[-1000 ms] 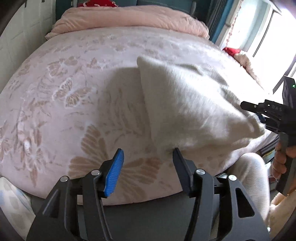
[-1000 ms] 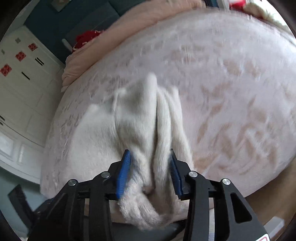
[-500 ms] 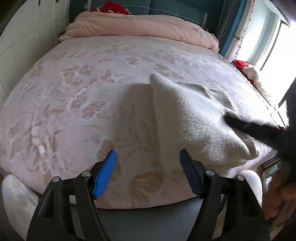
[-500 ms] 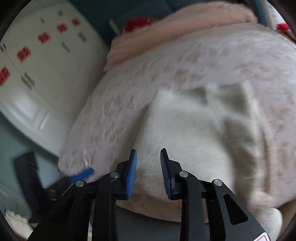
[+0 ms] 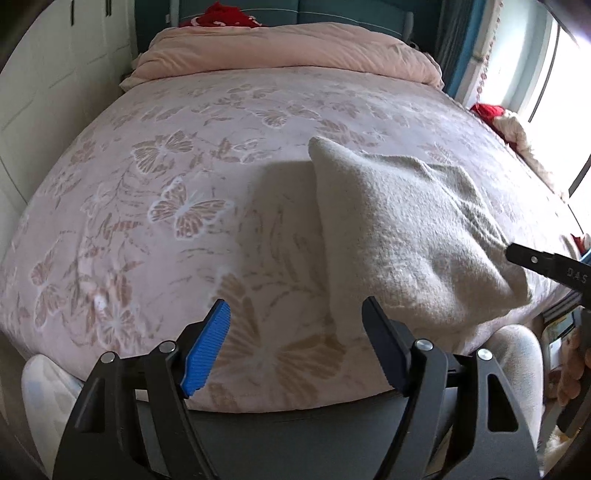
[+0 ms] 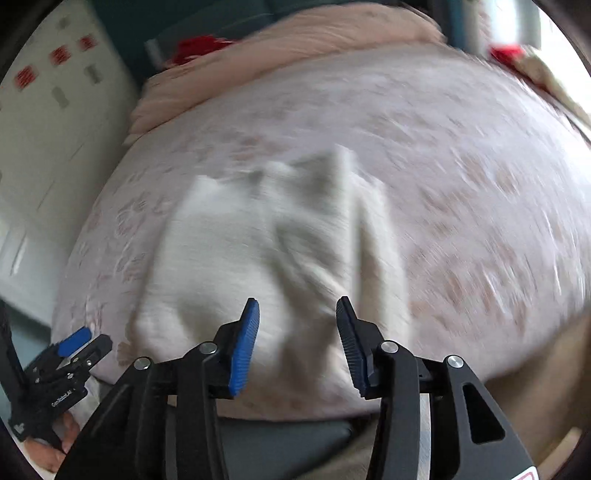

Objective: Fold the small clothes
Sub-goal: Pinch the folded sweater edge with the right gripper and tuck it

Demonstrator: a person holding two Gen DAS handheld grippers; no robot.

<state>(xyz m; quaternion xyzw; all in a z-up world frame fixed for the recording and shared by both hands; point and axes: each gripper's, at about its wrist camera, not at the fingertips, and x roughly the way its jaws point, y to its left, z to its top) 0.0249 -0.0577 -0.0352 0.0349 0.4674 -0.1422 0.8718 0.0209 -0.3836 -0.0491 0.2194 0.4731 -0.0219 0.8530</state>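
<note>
A cream knitted garment (image 5: 402, 236) lies folded on the pink butterfly bedspread (image 5: 177, 192) near the bed's front right edge. My left gripper (image 5: 295, 328) is open and empty, just in front of the garment's near left corner. The right gripper's finger shows at the right edge of the left wrist view (image 5: 543, 264), by the garment's right side. In the blurred right wrist view the garment (image 6: 258, 251) lies ahead of my right gripper (image 6: 297, 332), which is open and empty. The left gripper shows at lower left there (image 6: 74, 354).
A rolled pink duvet (image 5: 288, 51) lies across the head of the bed, with a red item (image 5: 221, 18) behind it. White cupboards (image 6: 44, 122) stand to the left. A window (image 5: 535, 66) is to the right. The person's light trouser leg (image 5: 517, 362) is by the bed edge.
My right gripper let go of the garment, opened wider and pulled back. The garment now lies flat on the bed. My left gripper stayed open and drew back slightly.
</note>
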